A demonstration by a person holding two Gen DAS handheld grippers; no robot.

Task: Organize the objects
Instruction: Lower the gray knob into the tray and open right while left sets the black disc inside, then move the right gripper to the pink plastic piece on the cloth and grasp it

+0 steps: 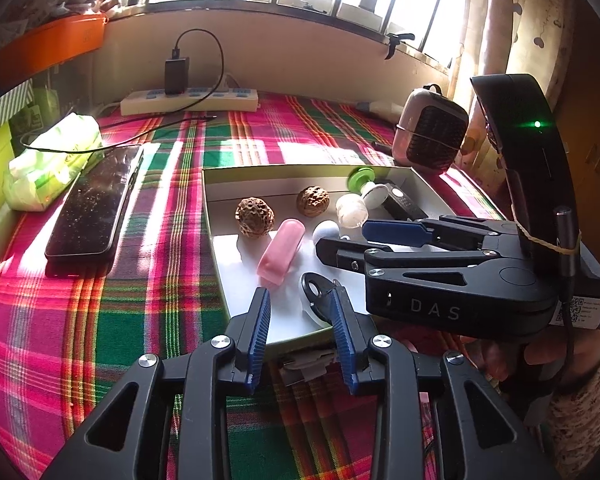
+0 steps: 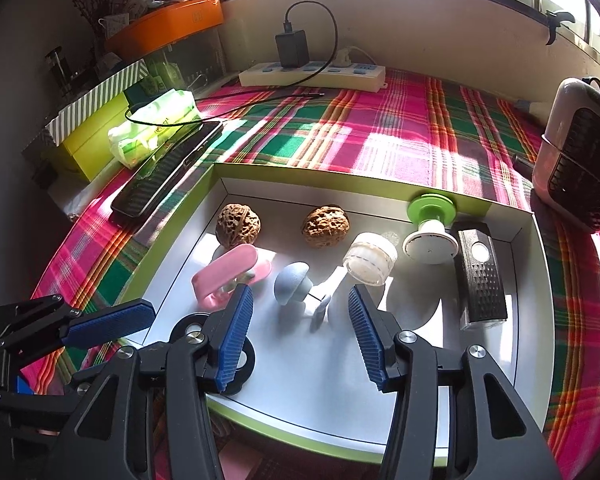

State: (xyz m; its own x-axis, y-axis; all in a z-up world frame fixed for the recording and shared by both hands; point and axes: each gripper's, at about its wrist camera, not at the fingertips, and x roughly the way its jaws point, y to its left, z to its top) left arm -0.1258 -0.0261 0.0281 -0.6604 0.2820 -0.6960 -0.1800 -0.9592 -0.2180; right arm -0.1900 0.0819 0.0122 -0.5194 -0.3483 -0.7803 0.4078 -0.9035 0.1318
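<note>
1. Right wrist view shows your right gripper (image 2: pixel 300 332) over the near part of the shallow white tray (image 2: pixel 536 272), fingers spread and holding nothing. They bracket the small grey mushroom-shaped piece (image 2: pixel 290 282) and the white strip lying beside it, so that looks like your nearest candidate.
2. Your left gripper (image 1: pixel 300 316) hovers at the tray's near-left corner, also spread and empty. The black keyring-like piece (image 1: pixel 314 288) lies in the tray just beyond its fingertips; I cannot tell whether the right-hand finger touches it.
3. The sorted items already sit inside the tray: two walnuts (image 2: pixel 238 225) along the far wall, the pink clip-like holder (image 2: pixel 230 276) in front of the left one, a clear ribbed cap (image 2: pixel 370 258), a green-and-white spool-shaped piece (image 2: pixel 431 224) tipped against the far rim, and a black perforated block (image 2: pixel 480 280) along the right wall.
4. Rounder things rest near the walls, likely so they stop rolling; the flat middle stays free for your fingers.
5. Outside the tray on the plaid-covered worktop (image 2: pixel 380 120) lie a phone (image 1: pixel 96 208) and a tissue pack (image 1: pixel 48 164), well apart from both grippers. Whether they count as things to organize is unclear.
6. Keep the grippers apart as they work; they are close together at this corner and could collide.
</note>
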